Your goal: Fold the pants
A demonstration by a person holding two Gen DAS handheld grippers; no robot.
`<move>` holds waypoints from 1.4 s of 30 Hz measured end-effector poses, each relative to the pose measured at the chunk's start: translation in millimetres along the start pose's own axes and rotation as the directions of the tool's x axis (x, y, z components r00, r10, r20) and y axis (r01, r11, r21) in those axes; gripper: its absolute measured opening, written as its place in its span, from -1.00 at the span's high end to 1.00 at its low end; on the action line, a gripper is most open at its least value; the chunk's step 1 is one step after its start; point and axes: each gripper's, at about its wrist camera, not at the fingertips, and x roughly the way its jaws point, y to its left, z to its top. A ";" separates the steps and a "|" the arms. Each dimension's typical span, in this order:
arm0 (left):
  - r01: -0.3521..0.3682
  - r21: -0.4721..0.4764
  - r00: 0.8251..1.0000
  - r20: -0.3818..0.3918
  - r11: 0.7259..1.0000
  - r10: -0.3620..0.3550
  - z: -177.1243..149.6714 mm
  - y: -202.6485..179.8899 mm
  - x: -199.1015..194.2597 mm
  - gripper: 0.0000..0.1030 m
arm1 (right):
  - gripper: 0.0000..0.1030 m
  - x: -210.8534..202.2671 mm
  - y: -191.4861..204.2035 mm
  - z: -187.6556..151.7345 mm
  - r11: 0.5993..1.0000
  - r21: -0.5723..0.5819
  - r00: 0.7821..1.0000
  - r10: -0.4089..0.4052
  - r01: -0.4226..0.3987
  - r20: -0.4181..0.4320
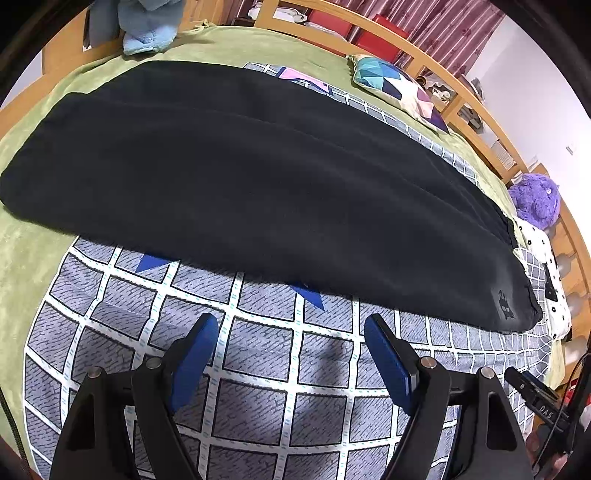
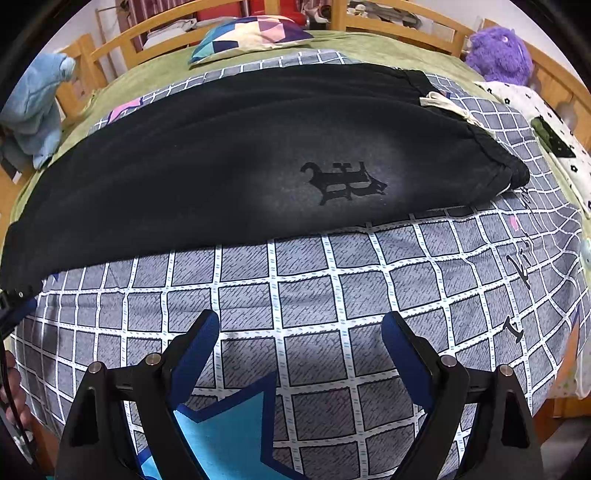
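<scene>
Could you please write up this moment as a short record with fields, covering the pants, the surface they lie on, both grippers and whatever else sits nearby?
garment: black pants, lying flat lengthwise, already halved leg on leg
waistband: drawstring end, at the right
surface: grid-patterned quilt over a green blanket
left gripper: open, empty, short of the pants' near edge
right gripper: open, empty, over the quilt
nearby: patchwork pillow, purple plush toy

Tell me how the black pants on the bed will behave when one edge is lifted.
The black pants will probably be floppy: they lie flat and follow the curve of the checked bedcover, so a lifted edge should sag and drape. The fabric looks thick and matte, likely grippy rather than slippery. The drawstring may dangle loose.
</scene>
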 end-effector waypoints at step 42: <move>0.077 -0.351 0.973 0.232 0.933 0.007 79.9 132.1 -11.9 0.82 | 0.63 72.7 -171.1 92.0 0.829 0.477 0.950 0.192 -0.292 0.247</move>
